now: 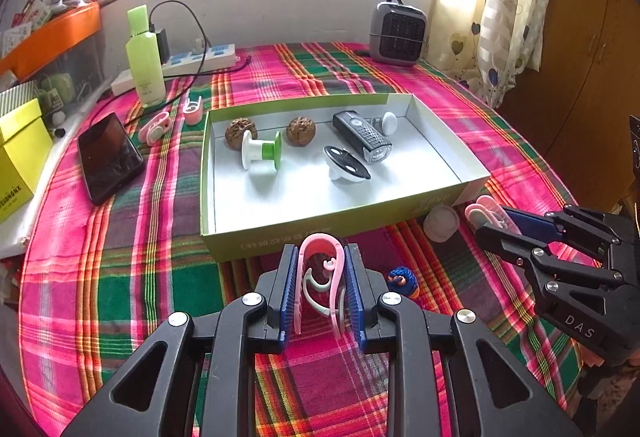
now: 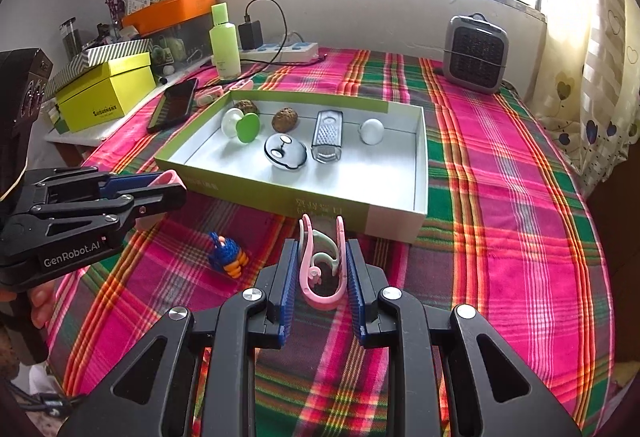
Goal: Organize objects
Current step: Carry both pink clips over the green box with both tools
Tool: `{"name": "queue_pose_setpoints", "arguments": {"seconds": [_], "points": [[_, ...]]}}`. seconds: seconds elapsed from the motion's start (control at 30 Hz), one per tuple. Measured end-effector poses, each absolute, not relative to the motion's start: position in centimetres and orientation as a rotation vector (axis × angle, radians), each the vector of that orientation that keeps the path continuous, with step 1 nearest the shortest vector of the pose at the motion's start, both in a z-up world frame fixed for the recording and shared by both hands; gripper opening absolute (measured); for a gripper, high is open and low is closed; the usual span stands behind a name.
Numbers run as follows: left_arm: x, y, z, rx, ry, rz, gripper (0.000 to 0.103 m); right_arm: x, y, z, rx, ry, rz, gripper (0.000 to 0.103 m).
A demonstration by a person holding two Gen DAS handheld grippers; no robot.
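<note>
The left hand-held gripper (image 1: 320,289) is clamped on a pink clip (image 1: 319,279), and the right hand-held gripper (image 2: 323,273) pinches another pink clip (image 2: 322,264). Both hang just short of the open box (image 1: 340,223) on the plaid tabletop (image 1: 120,277)

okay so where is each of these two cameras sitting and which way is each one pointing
Left wrist view: sits on the left gripper, angled down across the plaid table at the green tray; its own fingers clamp a pink clip, the right gripper enters at right.
Right wrist view: sits on the right gripper, facing the same way; its fingers clamp another pink clip, the left gripper and a person's fingertips show at left.
Shared: tray, crochet toy, green bottle, heater.
</note>
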State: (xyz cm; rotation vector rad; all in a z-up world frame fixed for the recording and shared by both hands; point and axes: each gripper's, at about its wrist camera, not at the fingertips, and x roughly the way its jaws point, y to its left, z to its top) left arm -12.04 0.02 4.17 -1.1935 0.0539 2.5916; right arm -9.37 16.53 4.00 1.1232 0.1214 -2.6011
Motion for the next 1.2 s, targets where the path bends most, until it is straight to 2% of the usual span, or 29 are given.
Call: {"name": "queue_pose_setpoints", "arguments": {"seconds": [0.63,1.2], "points": [[-15.4,-0.4,4.9,-1.195,0.000,2.611,0.022,-12.8,14.6,5.3,1.071,0.107,-2.584,0.024],[-19.0,-0.7,3.9,-1.251,-0.057,2.612,0.021,-17.1,14.2,4.0,1.147,0.074,-2.554,0.024]]}}
